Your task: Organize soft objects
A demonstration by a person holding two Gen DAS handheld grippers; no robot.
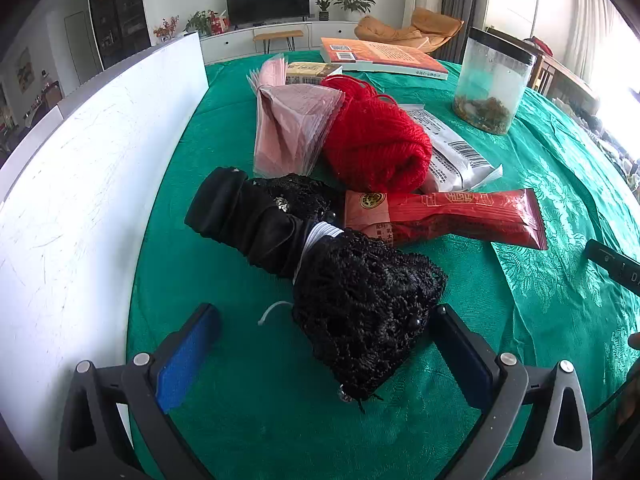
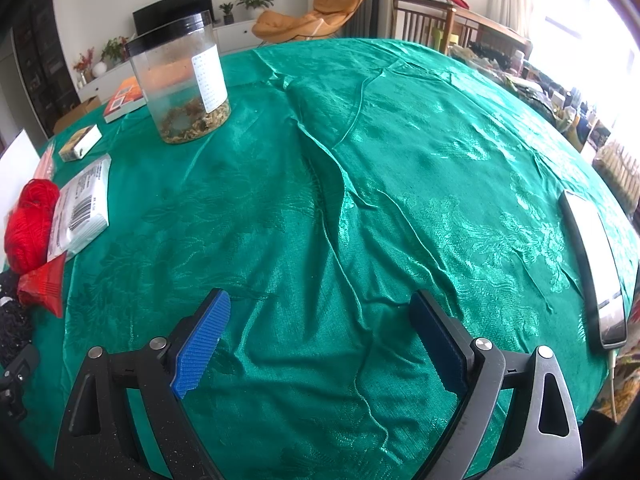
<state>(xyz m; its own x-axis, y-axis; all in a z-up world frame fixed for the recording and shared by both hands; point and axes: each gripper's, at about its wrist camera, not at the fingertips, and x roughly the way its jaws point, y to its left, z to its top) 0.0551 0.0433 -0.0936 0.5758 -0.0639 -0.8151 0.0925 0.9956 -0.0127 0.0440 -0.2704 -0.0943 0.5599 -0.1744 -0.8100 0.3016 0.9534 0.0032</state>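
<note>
A black lacy cloth bundle (image 1: 360,300) lies on the green tablecloth (image 1: 248,400), with a black satin part (image 1: 244,216) behind it. My left gripper (image 1: 324,344) is open, its blue pads either side of the near end of the bundle; the right pad touches or nearly touches it. A red yarn ball (image 1: 372,140) and a stack of pink cloths (image 1: 292,128) lie farther back. My right gripper (image 2: 320,340) is open and empty over bare tablecloth (image 2: 360,160). The yarn ball (image 2: 28,224) shows at the far left of the right wrist view.
A white box wall (image 1: 80,180) stands at the left. A red sachet (image 1: 444,216), a white packet (image 1: 452,152), a clear jar (image 1: 492,80), a book (image 1: 380,54) and a small box (image 1: 312,72) lie beyond. A phone (image 2: 596,264) lies right.
</note>
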